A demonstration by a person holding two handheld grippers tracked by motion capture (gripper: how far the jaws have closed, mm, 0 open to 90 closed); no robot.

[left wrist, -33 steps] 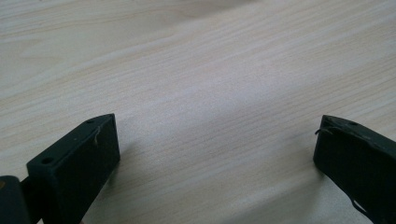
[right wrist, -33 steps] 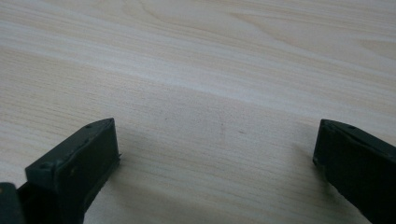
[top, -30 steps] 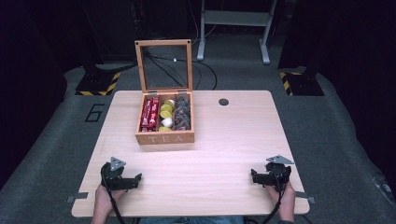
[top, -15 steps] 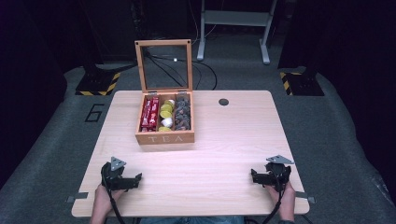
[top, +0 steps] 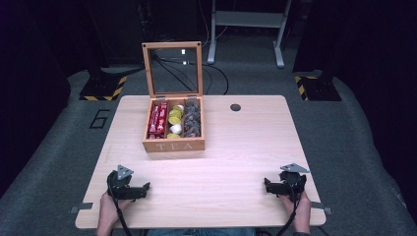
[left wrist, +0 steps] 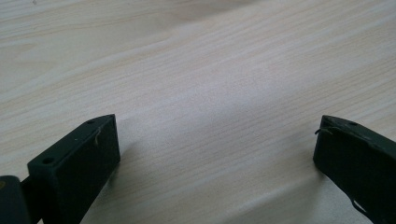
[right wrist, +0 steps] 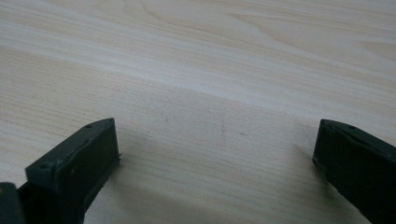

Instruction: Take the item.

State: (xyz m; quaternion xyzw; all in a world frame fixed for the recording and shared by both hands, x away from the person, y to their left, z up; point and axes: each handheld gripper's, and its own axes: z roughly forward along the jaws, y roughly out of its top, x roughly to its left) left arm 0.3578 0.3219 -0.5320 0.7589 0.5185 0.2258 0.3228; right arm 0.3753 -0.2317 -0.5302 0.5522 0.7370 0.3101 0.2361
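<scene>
table (top: 236,162): light wood | tea box (top: 173,144): open, lid upright, near far edge | dark round hole (top: 235,107): near far edge

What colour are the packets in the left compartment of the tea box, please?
The packets in the tea box are red, clearest in the high view.

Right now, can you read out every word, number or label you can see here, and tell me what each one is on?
"TEA": on the front face of the open wooden tea box that stands on the light wooden table.
"6": a large dark numeral on the grey floor left of the table.
The red packets in the box's left compartment carry print, but it is too small and blurred to read.
The two gripper views hold no text.
</scene>
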